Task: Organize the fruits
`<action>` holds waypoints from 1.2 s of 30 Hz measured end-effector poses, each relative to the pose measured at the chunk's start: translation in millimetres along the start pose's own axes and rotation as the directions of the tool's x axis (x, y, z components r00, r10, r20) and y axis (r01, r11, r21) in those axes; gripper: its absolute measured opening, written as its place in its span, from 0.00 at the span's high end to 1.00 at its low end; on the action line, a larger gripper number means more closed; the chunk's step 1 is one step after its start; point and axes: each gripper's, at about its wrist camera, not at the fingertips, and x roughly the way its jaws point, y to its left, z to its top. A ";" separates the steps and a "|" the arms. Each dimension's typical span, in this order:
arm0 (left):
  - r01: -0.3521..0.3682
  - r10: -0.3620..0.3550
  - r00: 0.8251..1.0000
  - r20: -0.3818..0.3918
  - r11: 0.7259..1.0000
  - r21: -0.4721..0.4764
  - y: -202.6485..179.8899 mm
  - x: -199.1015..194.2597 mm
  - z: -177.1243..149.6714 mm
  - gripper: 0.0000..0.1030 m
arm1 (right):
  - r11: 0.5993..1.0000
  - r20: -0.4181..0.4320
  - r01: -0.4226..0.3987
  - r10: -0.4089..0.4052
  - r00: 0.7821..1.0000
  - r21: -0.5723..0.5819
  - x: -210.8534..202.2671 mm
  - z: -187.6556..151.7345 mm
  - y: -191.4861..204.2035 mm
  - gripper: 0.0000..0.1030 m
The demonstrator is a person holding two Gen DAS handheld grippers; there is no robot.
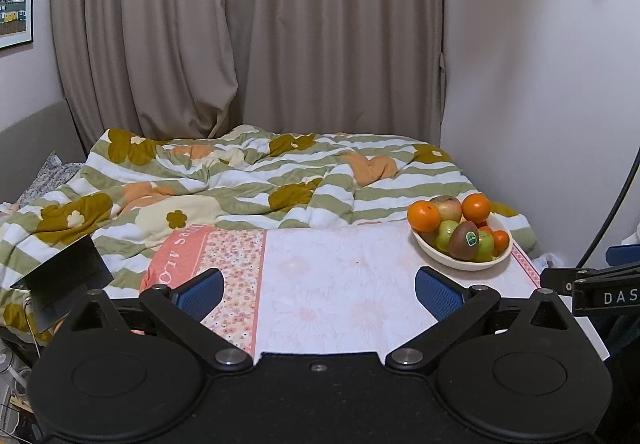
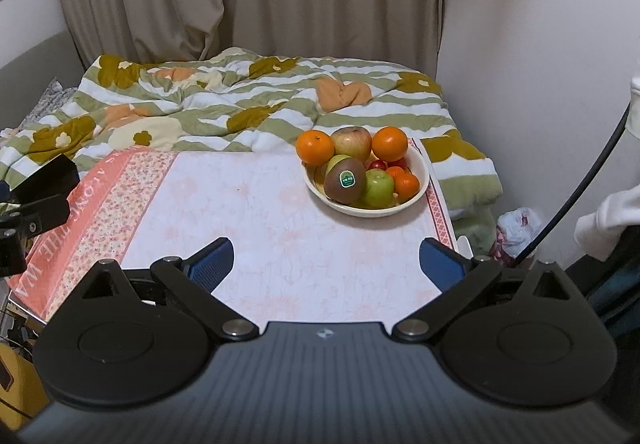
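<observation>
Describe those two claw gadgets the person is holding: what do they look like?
Both look alike. The left gripper and right gripper each have a matte black body with two round discs, black linkage bars on silver pivot pins, and jaws faced with textured blue pads. The right body is ribbed and carries a small silver logo. No cable of their own, hand or sleeve shows.

You have a floral tablecloth with a pink lettered border covering the table. Beyond its far edge lies a rumpled striped duvet with flower shapes. Beige curtains hang behind, and a framed picture sits on the left wall.
</observation>
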 end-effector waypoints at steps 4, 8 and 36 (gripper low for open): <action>-0.001 0.001 1.000 0.003 1.000 0.002 1.3 -1.7 -0.1 0.00 | 1.000 -0.003 0.004 -0.004 1.000 0.003 -1.8 0.7 -0.8 0.00; 0.001 -0.001 1.000 0.004 1.000 0.008 2.0 -3.2 -0.8 0.00 | 1.000 -0.006 0.006 -0.006 1.000 0.002 -1.5 1.7 -0.1 0.00; 0.001 -0.001 1.000 -0.007 1.000 -0.015 4.9 -3.4 0.1 0.00 | 1.000 -0.022 0.004 -0.004 1.000 0.009 -1.7 0.6 2.2 0.00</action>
